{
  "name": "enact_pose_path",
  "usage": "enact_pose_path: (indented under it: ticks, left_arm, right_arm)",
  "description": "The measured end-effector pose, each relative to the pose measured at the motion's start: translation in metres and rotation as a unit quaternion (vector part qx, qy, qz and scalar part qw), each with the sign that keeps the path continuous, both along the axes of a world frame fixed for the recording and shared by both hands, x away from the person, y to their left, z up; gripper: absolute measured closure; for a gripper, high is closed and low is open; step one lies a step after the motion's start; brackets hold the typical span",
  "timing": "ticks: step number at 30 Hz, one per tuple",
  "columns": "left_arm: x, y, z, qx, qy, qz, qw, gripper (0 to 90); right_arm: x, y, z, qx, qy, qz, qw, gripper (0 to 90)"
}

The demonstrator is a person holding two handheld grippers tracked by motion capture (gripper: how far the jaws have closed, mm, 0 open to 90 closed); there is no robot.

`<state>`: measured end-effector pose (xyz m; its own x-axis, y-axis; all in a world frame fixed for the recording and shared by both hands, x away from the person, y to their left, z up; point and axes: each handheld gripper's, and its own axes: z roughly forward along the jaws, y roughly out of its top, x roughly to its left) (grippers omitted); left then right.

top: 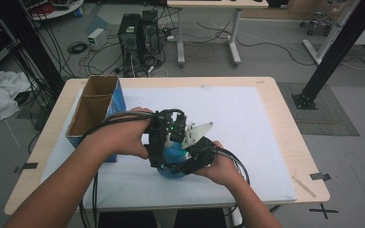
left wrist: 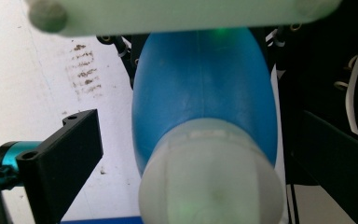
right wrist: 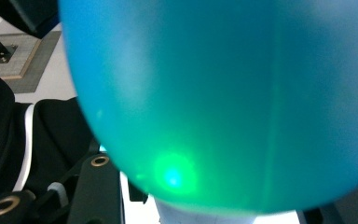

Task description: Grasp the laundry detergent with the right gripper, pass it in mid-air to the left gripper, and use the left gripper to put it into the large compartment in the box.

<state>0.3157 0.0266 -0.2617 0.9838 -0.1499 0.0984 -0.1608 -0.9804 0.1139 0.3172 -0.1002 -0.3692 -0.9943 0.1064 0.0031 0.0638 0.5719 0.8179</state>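
A blue rubber bulb [top: 172, 156] with a translucent white cap [left wrist: 209, 182] sits low over the white mat, between both hands. My left gripper [top: 158, 142] comes at it from the left. In the left gripper view the bulb [left wrist: 200, 98] lies between the jaws, and a strip of mat shows between the left jaw and the bulb. My right gripper [top: 196, 153] meets it from the right, its grey plate [top: 198, 130] on top. In the right gripper view the bulb [right wrist: 223, 93] looms very close and blurred, hiding whether those jaws touch it.
An open cardboard box [top: 92, 111] with blue sides stands on the table's left part, close to my left forearm. The white mat [top: 247, 123] covers most of the wooden table [top: 285, 118]. Computer towers [top: 138, 35] and cables stand on the floor beyond.
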Motion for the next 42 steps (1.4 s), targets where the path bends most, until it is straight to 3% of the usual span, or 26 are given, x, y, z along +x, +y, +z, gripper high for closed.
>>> enact_pose_path:
  ticks: [9,12,19,24,42]
  left_arm:
    - [-0.0009,-0.0034,-0.0039,0.017,-0.004,0.010,0.9998,2.6]
    - [-0.0012,-0.0042,-0.0043,0.022,-0.003,0.008,0.9997,7.4]
    - [-0.0014,-0.0062,-0.0050,0.023,-0.002,0.009,0.9997,7.8]
    - [-0.0009,-0.0057,-0.0050,0.026,0.004,0.015,0.9995,13.4]
    - [-0.0030,-0.0078,-0.0043,0.030,-0.003,0.011,0.9995,25.3]
  right_arm:
    - [-0.0014,0.0010,0.0006,0.002,0.001,0.001,1.0000,46.2]
    - [-0.0013,0.0011,0.0006,0.003,-0.002,0.001,1.0000,46.3]
    - [-0.0016,0.0026,0.0004,0.003,0.003,0.004,1.0000,46.2]
    - [-0.0014,0.0029,0.0000,0.002,0.002,0.004,1.0000,46.3]
    - [-0.0005,0.0025,0.0004,0.001,0.007,0.005,1.0000,46.3]
